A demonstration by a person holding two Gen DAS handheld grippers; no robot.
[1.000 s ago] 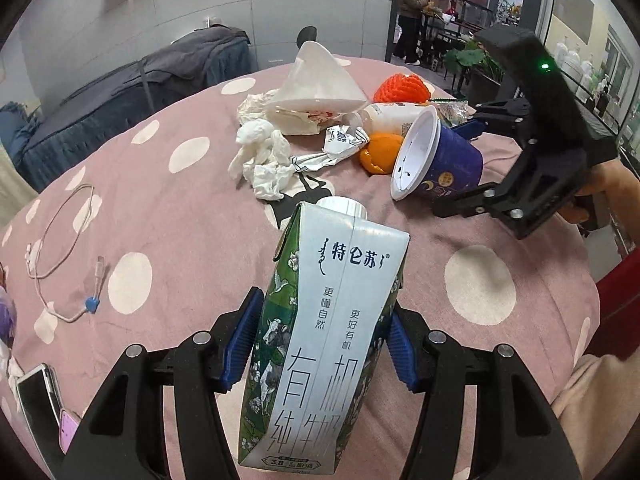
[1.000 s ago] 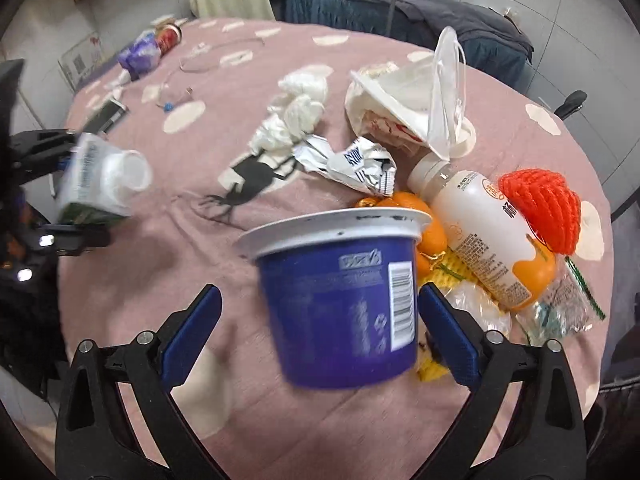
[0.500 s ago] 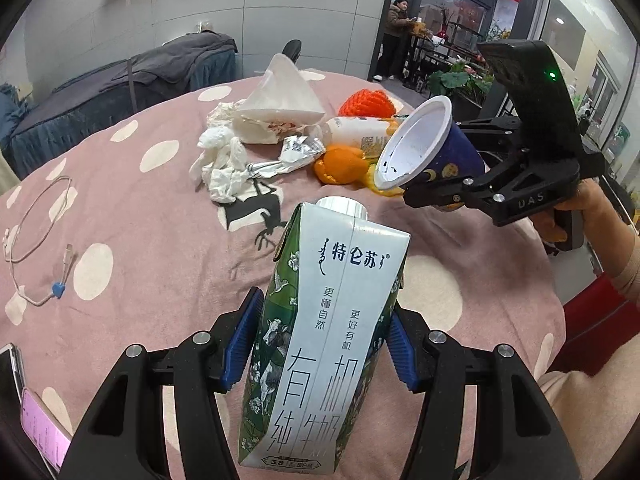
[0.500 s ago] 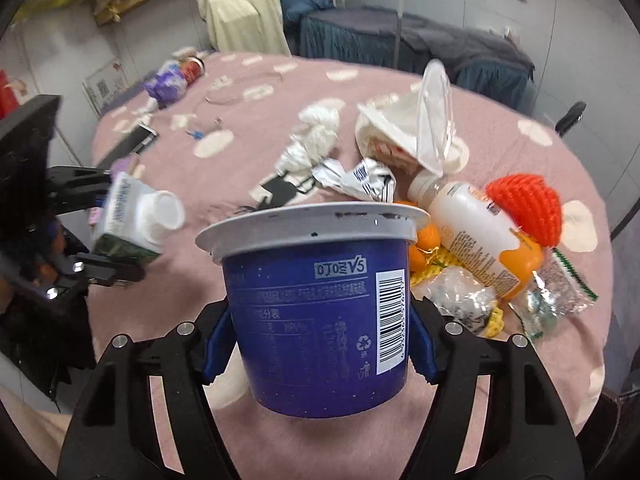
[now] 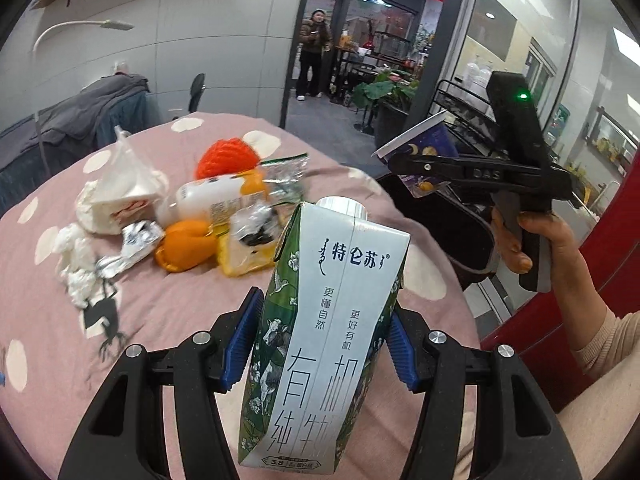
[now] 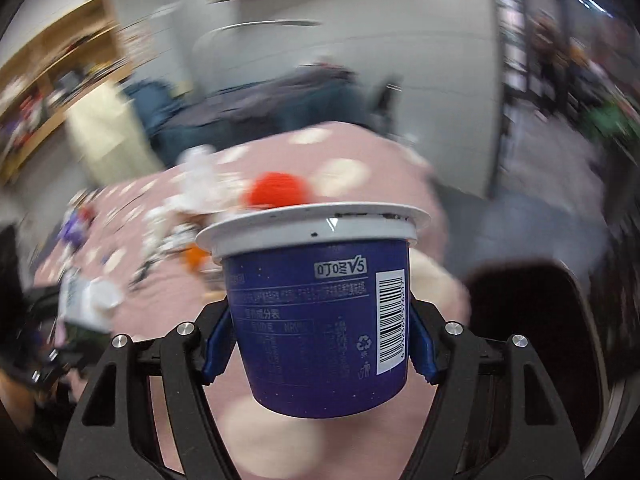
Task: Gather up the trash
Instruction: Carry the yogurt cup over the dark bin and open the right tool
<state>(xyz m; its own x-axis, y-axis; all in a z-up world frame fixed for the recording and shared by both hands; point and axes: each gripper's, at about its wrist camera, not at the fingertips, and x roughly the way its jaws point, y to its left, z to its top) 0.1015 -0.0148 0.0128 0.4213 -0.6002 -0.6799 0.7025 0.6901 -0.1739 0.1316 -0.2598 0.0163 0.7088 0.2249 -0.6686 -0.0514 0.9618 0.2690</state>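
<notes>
Left gripper (image 5: 320, 350) clamped on milk carton (image 5: 324, 344), held over pink dotted table (image 5: 160, 312). Right gripper (image 6: 316, 344) clamped on blue cup (image 6: 320, 320), above black bin (image 5: 440, 224). Farther back, litter pile (image 5: 192, 216) on table.

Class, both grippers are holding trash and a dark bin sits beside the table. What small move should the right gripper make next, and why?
Probably carry the blue cup a little further until it is squarely over the dark bin, then release. The right gripper is clamped on the cup, already at the bin's rim beyond the table. The left gripper holds the milk carton, still above the cloth, so it can follow.
</notes>
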